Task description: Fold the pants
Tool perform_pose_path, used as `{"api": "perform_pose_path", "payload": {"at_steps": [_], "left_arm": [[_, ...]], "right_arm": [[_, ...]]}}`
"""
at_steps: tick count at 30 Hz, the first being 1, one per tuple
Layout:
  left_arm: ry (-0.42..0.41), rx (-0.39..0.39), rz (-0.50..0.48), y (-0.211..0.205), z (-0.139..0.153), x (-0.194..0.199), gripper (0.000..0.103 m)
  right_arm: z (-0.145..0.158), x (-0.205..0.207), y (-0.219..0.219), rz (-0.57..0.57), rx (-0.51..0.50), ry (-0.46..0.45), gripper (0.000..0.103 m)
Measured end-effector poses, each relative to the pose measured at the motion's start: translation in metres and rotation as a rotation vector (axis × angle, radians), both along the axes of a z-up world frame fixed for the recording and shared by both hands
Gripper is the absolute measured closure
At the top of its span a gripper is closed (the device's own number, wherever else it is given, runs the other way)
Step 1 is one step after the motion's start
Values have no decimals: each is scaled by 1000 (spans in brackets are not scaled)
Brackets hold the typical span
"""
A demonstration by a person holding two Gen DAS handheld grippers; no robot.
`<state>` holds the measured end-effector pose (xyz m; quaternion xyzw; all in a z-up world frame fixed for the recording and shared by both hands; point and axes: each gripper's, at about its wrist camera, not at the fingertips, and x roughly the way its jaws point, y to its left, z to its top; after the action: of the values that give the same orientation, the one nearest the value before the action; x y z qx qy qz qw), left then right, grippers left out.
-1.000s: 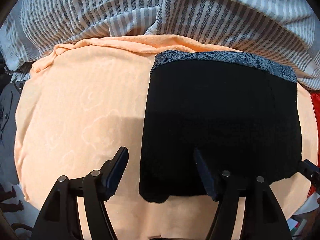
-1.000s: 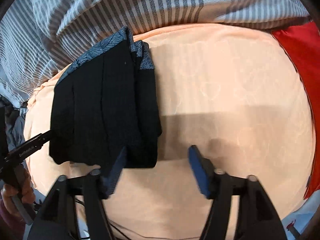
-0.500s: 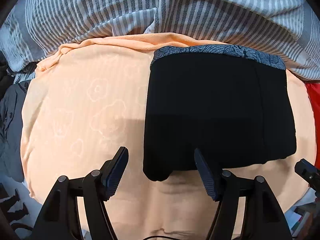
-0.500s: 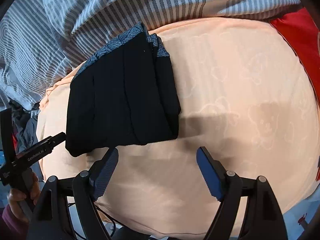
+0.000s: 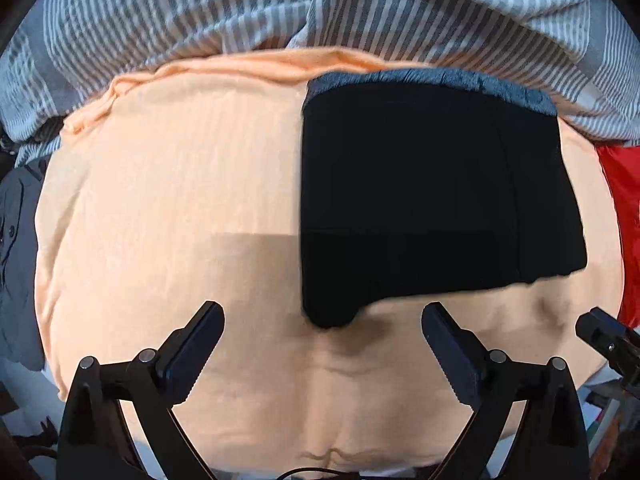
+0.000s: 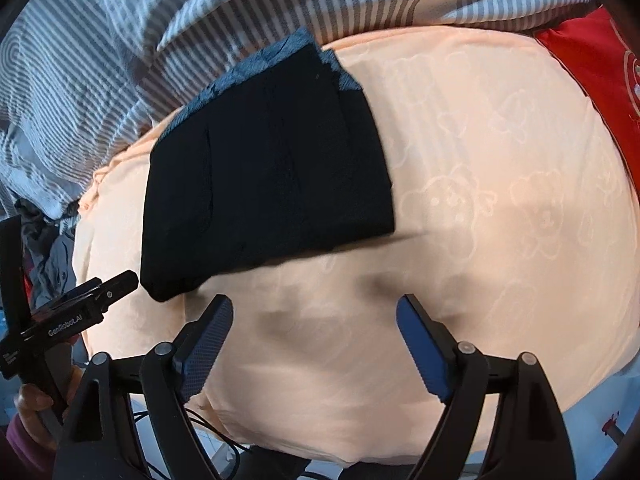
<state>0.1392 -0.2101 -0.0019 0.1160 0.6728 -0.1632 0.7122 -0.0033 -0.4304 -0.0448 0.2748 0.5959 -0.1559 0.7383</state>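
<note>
On the peach sheet (image 5: 160, 200), left wrist view: black pants (image 5: 432, 208) lie folded into a compact block, right of centre. Grey-blue patterned waistband (image 5: 432, 80) runs along the far edge, up against the striped blanket (image 5: 240, 12). One corner of the fold droops toward the camera as a rounded tab. Left claw (image 5: 323, 330) points down at the sheet — jaws wide and opening, nothing pinched; the drooping corner sits just beyond the gap between the fingertips, not touched by either pad. A rectangular shadow falls on the sheet left of the pants. Red cloth (image 5: 624, 216) shows at the right edge. Tip of the right claw (image 5: 608, 340) enters low at the right, apart from the pants. Dark grey clothes (image 5: 18, 248) lie off the sheet at the left.

Right wrist view: pants (image 6: 264, 168) sit upper left of centre, angled, layers visible as lengthwise ridges, waistband (image 6: 256, 64) at the far end by the blanket (image 6: 200, 16). Right claw (image 6: 314, 320) hangs over bare sheet (image 6: 480, 208) — jaws spread and opening, nothing between them, pants just beyond its left finger without contact. Faint bear print on the sheet. Left claw (image 6: 80, 304) comes in from the left, gripped by a hand (image 6: 34, 404) in a purple sleeve; its tip is near the pants' near corner. Red cloth (image 6: 592, 60) at upper right.
</note>
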Motion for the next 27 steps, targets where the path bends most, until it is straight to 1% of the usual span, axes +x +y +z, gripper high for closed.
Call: {"api": "perform_pose_path", "payload": {"at_steps": [1, 2, 4, 7, 10, 13, 18, 22, 24, 27], "left_arm": [[12, 4, -1, 6, 0, -3, 3], [20, 7, -2, 9, 0, -6, 3], [35, 14, -6, 20, 5, -13, 3], [34, 25, -26, 31, 13, -22, 3], [34, 33, -26, 41, 20, -24, 3], [61, -2, -11, 48, 30, -25, 3], [24, -36, 26, 59, 55, -20, 3], [-19, -58, 70, 70, 74, -10, 3], [-20, -62, 82, 73, 77, -7, 3], [-11, -55, 99, 71, 73, -2, 3]], "right_arm": [[1, 0, 3, 3, -5, 6, 9], [4, -1, 9, 9, -15, 12, 6], [8, -1, 16, 21, -24, 18, 6], [19, 0, 25, 37, -26, 24, 6], [30, 3, 27, 27, -12, 17, 6], [42, 6, 26, 12, -4, 12, 6], [67, 11, 25, -4, -9, -5, 6], [76, 12, 22, -20, 7, -14, 6], [77, 11, 20, -23, 11, -13, 6], [76, 9, 16, -8, 30, -15, 6]]}}
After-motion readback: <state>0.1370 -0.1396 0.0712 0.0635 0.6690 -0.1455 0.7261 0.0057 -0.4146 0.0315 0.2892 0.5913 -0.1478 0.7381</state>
